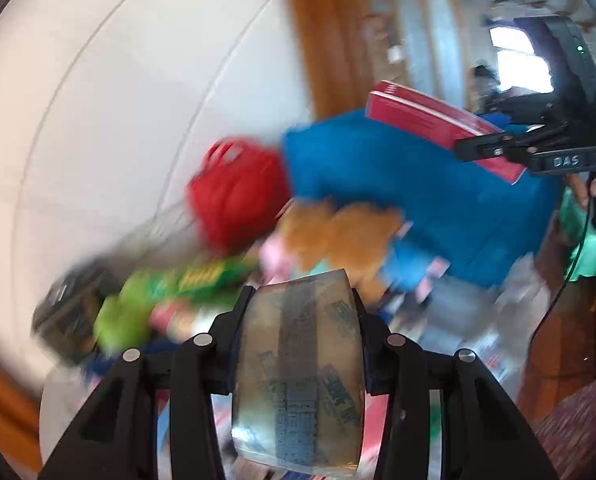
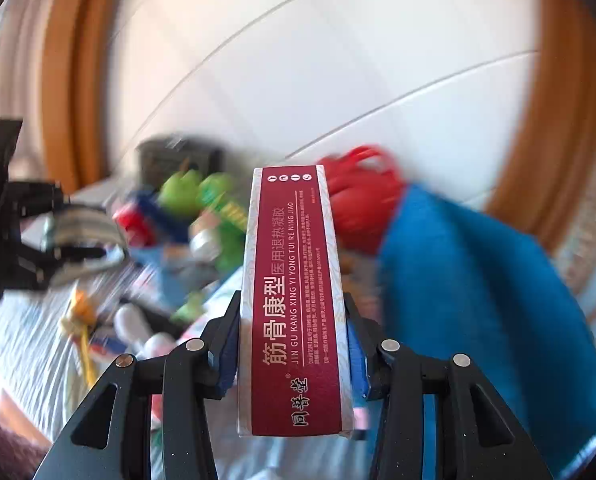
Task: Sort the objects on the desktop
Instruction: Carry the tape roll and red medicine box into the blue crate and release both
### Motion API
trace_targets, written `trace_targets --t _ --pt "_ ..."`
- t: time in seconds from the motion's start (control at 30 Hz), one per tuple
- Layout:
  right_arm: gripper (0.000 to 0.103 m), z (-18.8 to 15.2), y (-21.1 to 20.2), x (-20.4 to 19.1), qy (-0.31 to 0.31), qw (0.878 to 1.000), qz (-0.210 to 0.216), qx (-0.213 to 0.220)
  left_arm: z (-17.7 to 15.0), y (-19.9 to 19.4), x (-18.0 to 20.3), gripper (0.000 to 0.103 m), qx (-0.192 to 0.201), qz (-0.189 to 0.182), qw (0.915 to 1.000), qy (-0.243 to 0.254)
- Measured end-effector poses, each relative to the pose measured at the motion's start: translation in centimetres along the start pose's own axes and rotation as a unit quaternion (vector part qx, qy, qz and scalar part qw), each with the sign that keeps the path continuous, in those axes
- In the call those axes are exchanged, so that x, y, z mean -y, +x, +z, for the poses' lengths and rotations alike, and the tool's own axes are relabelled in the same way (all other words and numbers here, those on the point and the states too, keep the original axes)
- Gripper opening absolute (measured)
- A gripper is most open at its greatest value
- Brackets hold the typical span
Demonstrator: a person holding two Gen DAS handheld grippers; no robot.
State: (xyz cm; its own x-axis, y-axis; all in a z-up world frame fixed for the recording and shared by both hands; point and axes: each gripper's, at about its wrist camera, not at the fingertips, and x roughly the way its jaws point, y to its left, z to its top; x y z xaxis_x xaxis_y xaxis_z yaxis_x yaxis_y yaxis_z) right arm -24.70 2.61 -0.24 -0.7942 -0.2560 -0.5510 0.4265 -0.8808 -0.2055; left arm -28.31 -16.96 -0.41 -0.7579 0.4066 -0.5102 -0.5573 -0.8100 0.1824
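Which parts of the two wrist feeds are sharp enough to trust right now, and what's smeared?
Left wrist view: the tape roll in the left claw is sharp; the blue cloth and clutter behind are motion-smeared. Right wrist view: the red box in the right claw is crisp, print readable; background streaked, walls fisheye-bent.

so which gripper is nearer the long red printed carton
Right. The right gripper is clamped on the long red printed carton; the left gripper holds a clear tape roll off to the side.
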Motion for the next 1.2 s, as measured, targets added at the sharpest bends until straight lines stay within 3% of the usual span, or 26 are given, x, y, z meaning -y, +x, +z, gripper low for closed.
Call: trace_targets --t 0.2,0.37,0.53,0.6,0.63,0.7,0.8,0.87,1.2 --pt "0.043 -0.8 -7.5 10.0 0.065 0.992 -0.088 0.056 11.5 4.1 9.5 0.043 0.078 -0.066 0.9936 0.048" --pt "0.043 -2.4 -10.0 19.2 0.124 0.982 -0.127 0.065 19.8 10.7 16.6 0.043 0.081 -0.1 0.9905 0.049" --pt "0.044 -3.7 -9.4 27.9 0.186 0.972 -0.131 0.062 25.1 16.3 20.7 0.043 0.061 -0.082 0.9946 0.02" --pt "0.045 -3.9 -8.6 31.1 0.216 0.966 -0.128 0.06 26.8 18.1 21.8 0.052 0.046 -0.052 0.9976 0.008" --pt "0.053 -4.0 -8.9 32.4 0.229 0.962 -0.131 0.067 27.6 18.9 22.1 0.062 0.033 -0.034 0.9989 0.0" --pt "0.08 -4.2 -9.1 34.2 0.243 0.959 -0.128 0.073 28.8 19.8 22.5 0.067 0.025 0.001 0.9994 -0.024" --pt "0.081 -4.3 -10.1 34.9 0.246 0.957 -0.122 0.095 29.7 19.6 22.7 0.069 0.038 0.024 0.9982 -0.039" --pt "0.081 -4.3 -10.5 34.9 0.243 0.958 -0.117 0.101 29.7 18.9 22.9 0.077 0.048 0.047 0.9971 -0.036" --pt "0.091 -6.4 -11.9 32.1 0.237 0.961 -0.073 0.121 27.4 17.4 24.5 0.077 0.056 0.108 0.9922 -0.029"
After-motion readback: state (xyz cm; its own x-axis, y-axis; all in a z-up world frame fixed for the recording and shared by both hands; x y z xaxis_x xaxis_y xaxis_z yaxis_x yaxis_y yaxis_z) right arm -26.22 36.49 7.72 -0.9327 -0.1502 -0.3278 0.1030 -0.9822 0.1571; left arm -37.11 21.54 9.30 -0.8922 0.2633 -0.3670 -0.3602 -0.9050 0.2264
